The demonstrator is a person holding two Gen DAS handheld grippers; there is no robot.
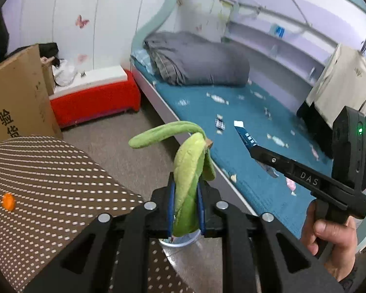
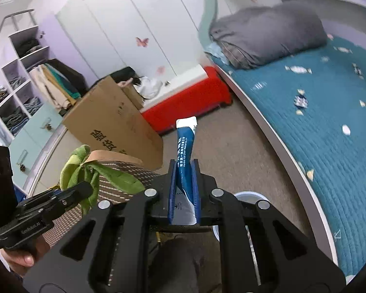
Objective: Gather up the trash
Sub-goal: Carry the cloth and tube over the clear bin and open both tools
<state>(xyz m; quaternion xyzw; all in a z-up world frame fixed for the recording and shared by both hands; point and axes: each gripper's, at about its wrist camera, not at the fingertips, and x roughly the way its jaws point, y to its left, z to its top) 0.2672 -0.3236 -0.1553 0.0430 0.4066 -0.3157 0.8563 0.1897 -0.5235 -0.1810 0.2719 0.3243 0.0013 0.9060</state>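
My left gripper is shut on a limp green banana peel that stands up between the blue pads and droops to the left. In the right wrist view that gripper and the peel show at the lower left. My right gripper is shut on a blue and white sachet wrapper, which sticks up past the fingertips. From the left wrist view it comes in from the right with the sachet over the bed's edge. A white bin rim lies just below both grippers.
A brown dotted cushion with an orange scrap is at the left. The bed's teal cover carries several small wrappers and a folded grey quilt. A cardboard box and a red box stand on the floor.
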